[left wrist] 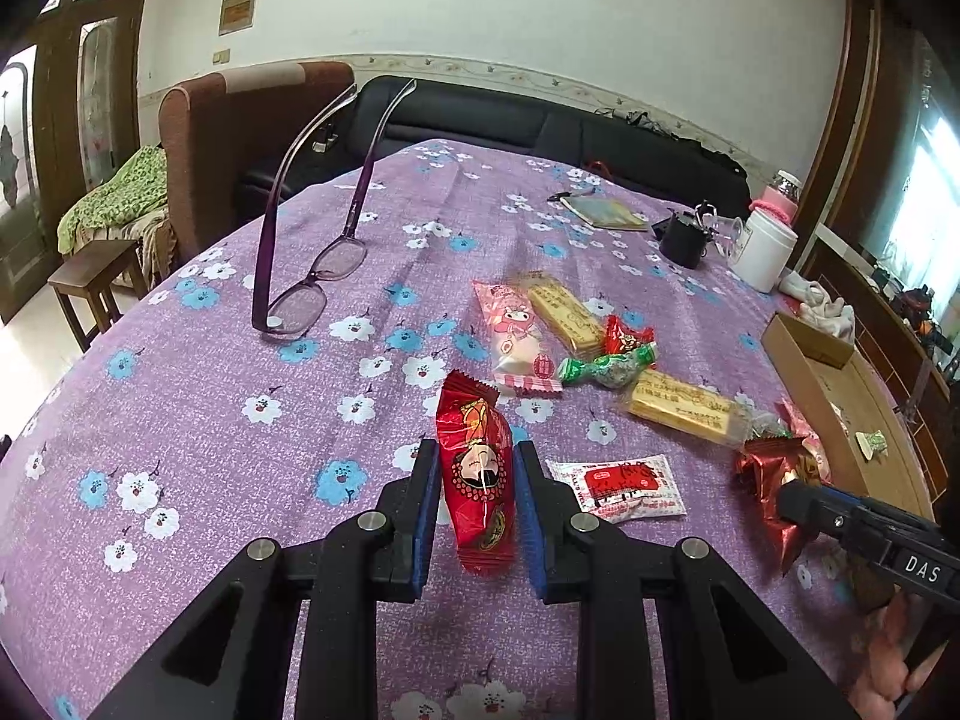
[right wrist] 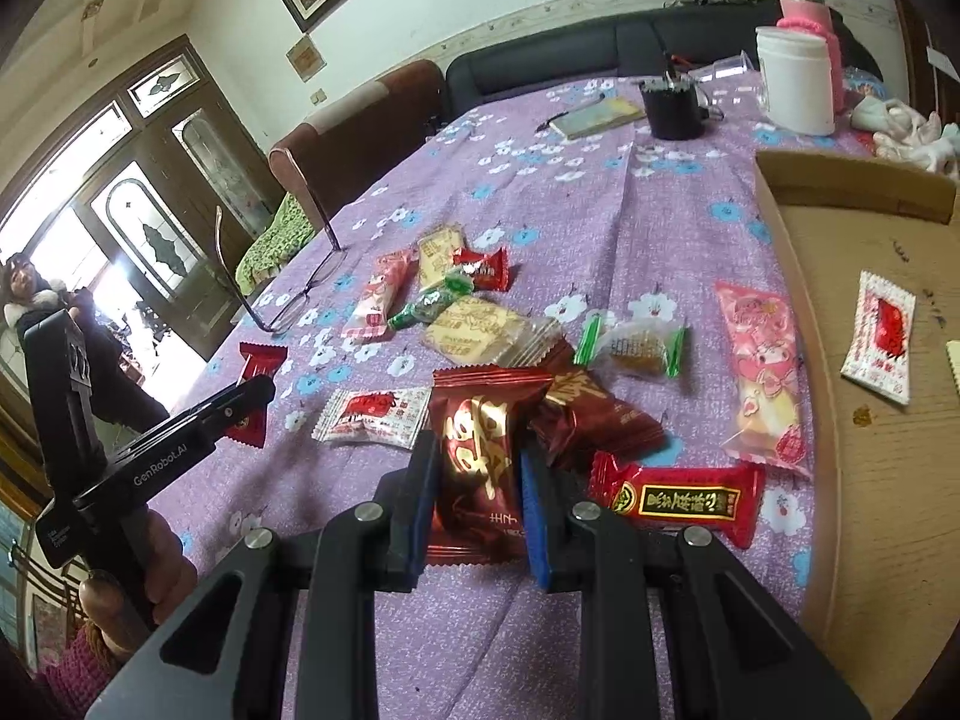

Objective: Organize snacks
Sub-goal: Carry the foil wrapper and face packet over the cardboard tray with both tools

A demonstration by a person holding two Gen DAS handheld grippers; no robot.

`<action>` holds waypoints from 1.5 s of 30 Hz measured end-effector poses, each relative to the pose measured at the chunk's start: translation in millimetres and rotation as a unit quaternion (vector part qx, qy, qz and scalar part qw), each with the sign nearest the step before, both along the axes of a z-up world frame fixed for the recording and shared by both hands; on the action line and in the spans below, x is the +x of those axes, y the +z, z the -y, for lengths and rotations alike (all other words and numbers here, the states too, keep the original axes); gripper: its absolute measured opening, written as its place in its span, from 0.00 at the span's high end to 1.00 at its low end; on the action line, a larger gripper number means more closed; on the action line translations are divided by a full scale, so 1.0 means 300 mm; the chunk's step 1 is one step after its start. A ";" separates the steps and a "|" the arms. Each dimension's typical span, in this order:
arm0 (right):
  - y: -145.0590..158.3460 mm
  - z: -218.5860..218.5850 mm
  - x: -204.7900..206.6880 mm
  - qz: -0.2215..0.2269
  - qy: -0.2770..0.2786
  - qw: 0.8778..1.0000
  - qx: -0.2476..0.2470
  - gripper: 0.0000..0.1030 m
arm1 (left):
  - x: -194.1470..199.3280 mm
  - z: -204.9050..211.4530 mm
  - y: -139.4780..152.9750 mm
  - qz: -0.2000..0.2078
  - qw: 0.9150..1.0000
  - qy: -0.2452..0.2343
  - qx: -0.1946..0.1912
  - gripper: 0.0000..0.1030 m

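Note:
My left gripper is shut on a bright red snack packet with a cartoon face, held upright just above the purple flowered tablecloth. My right gripper is shut on a dark red foil packet with a gold character. Loose snacks lie ahead: a white-and-red sachet, a pink packet, yellow biscuit packs, a green candy, a red bar and another dark red packet. At the right, a shallow cardboard box holds a white-and-red sachet.
Purple glasses stand open at the left of the table. At the far side are a notebook, a black cup and a white jar. A person stands by the door. A sofa and an armchair lie beyond the table.

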State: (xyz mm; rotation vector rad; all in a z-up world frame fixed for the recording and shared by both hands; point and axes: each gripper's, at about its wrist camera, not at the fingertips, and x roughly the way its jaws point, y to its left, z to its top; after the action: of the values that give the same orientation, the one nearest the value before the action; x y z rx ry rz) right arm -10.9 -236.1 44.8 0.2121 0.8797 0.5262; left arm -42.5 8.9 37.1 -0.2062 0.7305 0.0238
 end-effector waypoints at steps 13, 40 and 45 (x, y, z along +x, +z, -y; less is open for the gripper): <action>0.135 0.180 0.012 0.043 -0.081 0.995 0.028 0.76 | -0.013 0.028 0.015 0.012 1.000 -0.019 0.012 0.76; 0.174 0.713 0.091 -0.005 -0.290 0.956 0.048 0.76 | 0.012 0.831 0.204 0.010 0.959 -0.282 -0.017 0.76; 0.119 0.766 0.118 -0.039 -0.310 0.949 0.036 0.76 | 0.055 1.002 0.097 -0.044 0.944 -0.325 -0.029 0.77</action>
State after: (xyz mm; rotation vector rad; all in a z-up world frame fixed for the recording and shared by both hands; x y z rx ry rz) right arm 24.6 -466.0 80.5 0.5568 0.8178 -0.0403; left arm -26.0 -291.8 66.1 -0.0110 0.8612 -0.6233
